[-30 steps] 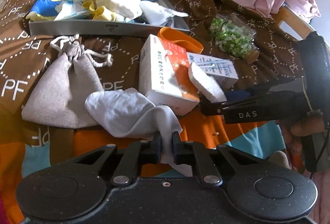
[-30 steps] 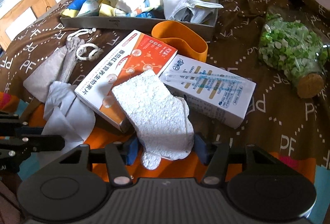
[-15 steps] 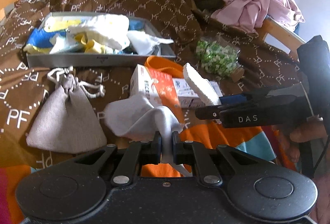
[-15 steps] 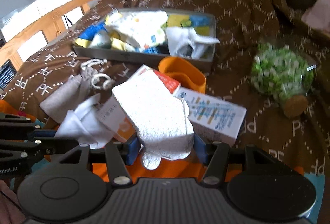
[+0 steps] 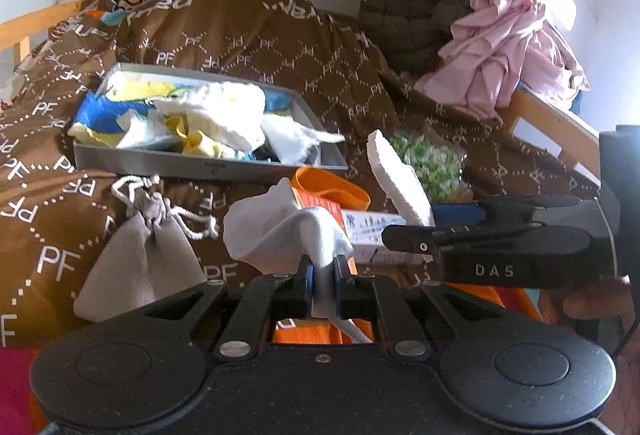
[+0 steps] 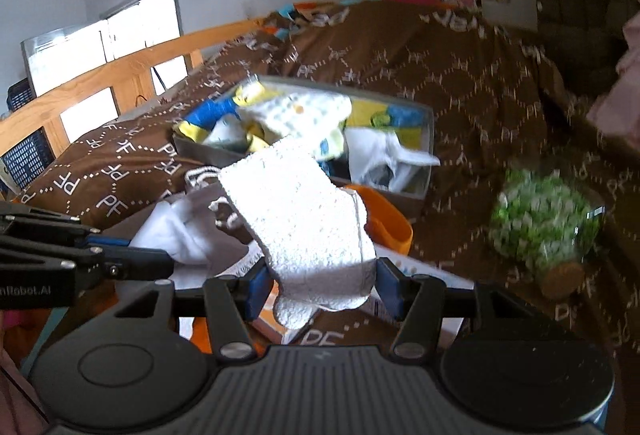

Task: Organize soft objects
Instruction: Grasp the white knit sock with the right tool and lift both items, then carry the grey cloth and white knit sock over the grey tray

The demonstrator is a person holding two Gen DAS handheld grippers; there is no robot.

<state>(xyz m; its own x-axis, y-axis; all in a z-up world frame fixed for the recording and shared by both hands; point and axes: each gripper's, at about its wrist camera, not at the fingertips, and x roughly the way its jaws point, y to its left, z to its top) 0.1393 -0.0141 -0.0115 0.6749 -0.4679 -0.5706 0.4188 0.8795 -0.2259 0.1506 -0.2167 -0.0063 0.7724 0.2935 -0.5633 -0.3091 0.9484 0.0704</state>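
Observation:
My left gripper (image 5: 322, 275) is shut on a thin pale grey cloth (image 5: 276, 231), which hangs bunched above the brown bedspread. In the right wrist view, my right gripper (image 6: 322, 283) is shut on a fluffy white sock (image 6: 304, 219) held between its blue pads, the sock standing up in front of the camera. The same sock (image 5: 396, 171) and right gripper (image 5: 412, 223) show at the right of the left wrist view. The left gripper (image 6: 132, 255) and its cloth (image 6: 172, 231) appear at the left of the right wrist view. Beyond both lies a grey tray (image 5: 200, 165) heaped with socks and cloths.
On the bedspread lie a beige drawstring bag (image 5: 140, 255), an orange cup (image 5: 332, 187), a white carton (image 5: 372, 227) and a corked bottle of green bits (image 6: 540, 219). A pink garment (image 5: 504, 47) hangs on the right rail. A wooden rail (image 6: 120, 75) borders the left.
Both grippers have risen and tipped upward with their cloth and sock lifted off the boxes. The wall posters have come into view. Neither grip has changed.

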